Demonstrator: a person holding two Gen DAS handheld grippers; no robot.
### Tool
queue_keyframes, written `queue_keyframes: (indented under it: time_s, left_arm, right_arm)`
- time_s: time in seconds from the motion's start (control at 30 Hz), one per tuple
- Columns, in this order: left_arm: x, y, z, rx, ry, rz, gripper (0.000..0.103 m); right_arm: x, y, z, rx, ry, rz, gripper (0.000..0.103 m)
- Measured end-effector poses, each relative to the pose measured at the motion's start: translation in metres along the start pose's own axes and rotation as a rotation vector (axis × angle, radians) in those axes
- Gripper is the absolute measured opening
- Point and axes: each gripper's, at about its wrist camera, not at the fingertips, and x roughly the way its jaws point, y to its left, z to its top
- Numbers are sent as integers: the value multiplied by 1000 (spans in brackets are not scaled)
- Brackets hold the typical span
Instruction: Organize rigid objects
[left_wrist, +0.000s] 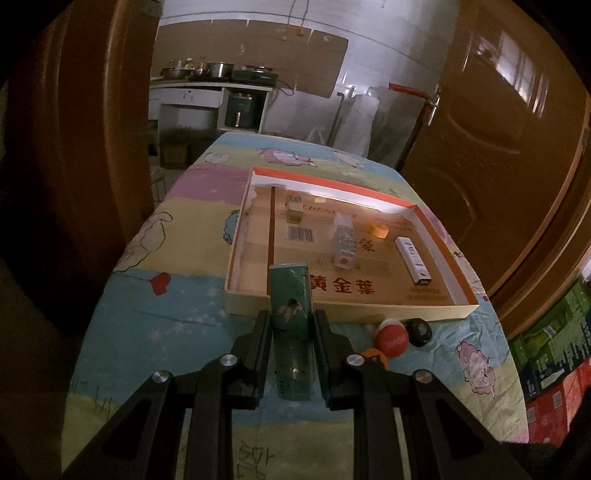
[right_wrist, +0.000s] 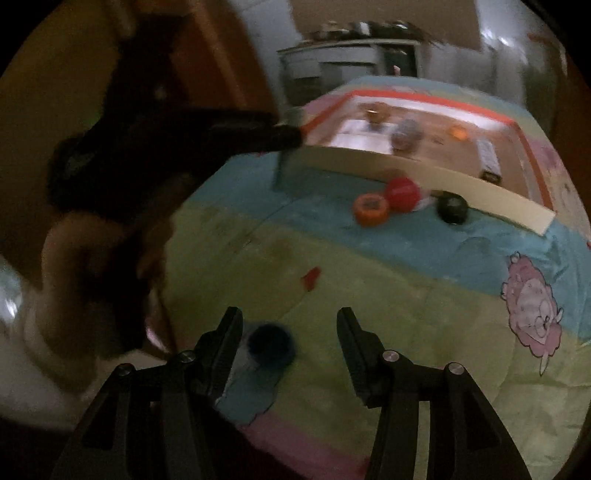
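Note:
My left gripper is shut on a tall green box and holds it upright just in front of the near wall of a shallow orange-edged cardboard tray. In the tray lie a clear bottle, a white box, a small tan box and an orange thing. A red ball, a black ball and an orange round piece lie before the tray. My right gripper is open above the cloth, with a dark blue round object between its fingers' line. The right wrist view is blurred.
The table has a cartoon-print cloth. Brown doors flank it on both sides. A kitchen counter with pots is behind. Stacked green and red crates stand to the right. The left gripper and hand fill the left of the right wrist view.

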Motion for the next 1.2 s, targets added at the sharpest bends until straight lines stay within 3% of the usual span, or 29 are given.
queue_keyframes:
  time_s: [0.13, 0.27, 0.3, 0.33, 0.43, 1.2]
  left_arm:
    - [-4, 0, -3, 4, -1, 1, 23]
    - [-8, 1, -5, 1, -4, 7, 23]
    - [-9, 2, -5, -2, -4, 8, 23]
    - [-9, 3, -6, -4, -5, 8, 23]
    - [-10, 1, -6, -4, -7, 6, 23]
    - [-7, -22, 27, 42, -48, -22, 23]
  right_arm:
    - [5, 18, -5, -68, -3, -3, 55]
    - [16, 29, -10, -157, 17, -82, 54]
    - [19, 33, -12, -178, 19, -103, 48]
    - [20, 37, -14, -197, 18, -130, 32]
    - [20, 38, -16, -204, 3, -179, 31]
    - [-31, -34, 71, 70, -269, -291, 31]
